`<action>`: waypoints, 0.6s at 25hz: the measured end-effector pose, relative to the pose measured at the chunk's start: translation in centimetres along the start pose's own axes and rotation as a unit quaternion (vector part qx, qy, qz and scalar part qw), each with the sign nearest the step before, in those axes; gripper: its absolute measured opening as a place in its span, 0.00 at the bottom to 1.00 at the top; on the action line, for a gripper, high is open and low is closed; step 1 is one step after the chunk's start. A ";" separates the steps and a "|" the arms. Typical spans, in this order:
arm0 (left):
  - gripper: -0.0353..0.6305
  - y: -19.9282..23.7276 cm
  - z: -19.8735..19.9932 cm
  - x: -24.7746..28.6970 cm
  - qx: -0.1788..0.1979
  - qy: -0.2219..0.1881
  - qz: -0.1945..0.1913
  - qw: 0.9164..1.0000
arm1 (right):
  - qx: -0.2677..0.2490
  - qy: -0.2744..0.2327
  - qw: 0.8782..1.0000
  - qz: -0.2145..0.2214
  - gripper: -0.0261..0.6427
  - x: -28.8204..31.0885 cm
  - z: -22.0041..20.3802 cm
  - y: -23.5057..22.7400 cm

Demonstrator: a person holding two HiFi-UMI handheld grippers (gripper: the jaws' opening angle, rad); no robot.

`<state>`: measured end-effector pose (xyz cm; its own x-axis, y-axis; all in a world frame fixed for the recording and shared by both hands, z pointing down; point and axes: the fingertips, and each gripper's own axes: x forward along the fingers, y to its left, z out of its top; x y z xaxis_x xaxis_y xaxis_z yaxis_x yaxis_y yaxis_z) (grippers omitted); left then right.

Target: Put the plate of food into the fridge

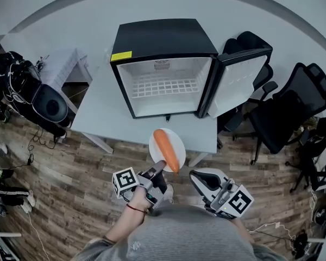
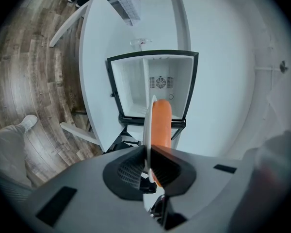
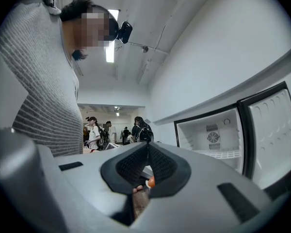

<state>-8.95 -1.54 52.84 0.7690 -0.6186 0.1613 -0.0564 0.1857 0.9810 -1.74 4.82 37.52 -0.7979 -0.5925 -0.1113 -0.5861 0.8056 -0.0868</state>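
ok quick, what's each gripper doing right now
Left gripper: shut on the rim of the plate, which carries orange food.
Right gripper: shut, nothing between its jaws.

Pale grey table (image 1: 95,110) stands on wood-plank floor (image 1: 70,173). Black office chair (image 1: 285,110) just right of table, a second (image 1: 249,43) behind it. Black bags (image 1: 22,86) heaped far left, cables (image 1: 35,143) on floor beside them. Right gripper view: several people (image 3: 94,132) standing far off.
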 end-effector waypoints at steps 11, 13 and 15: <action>0.11 -1.3 5.5 3.8 0.008 0.009 -0.005 1.000 | -0.010 -0.001 1.000 0.004 0.06 5.1 0.1 -4.7; 0.11 -1.3 6.3 4.3 0.008 0.011 -0.005 1.000 | -0.013 -0.002 1.000 0.002 0.06 5.9 -0.1 -5.5; 0.11 -1.2 6.9 4.8 0.008 0.013 -0.002 1.000 | 0.000 -0.005 1.000 0.008 0.06 6.6 -0.2 -5.7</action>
<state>-9.61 -10.03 53.16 0.7850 -0.5996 0.1557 -0.0636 0.1721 0.9830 -3.73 -3.70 37.43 -0.8061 -0.5792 -0.1217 -0.5730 0.8152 -0.0841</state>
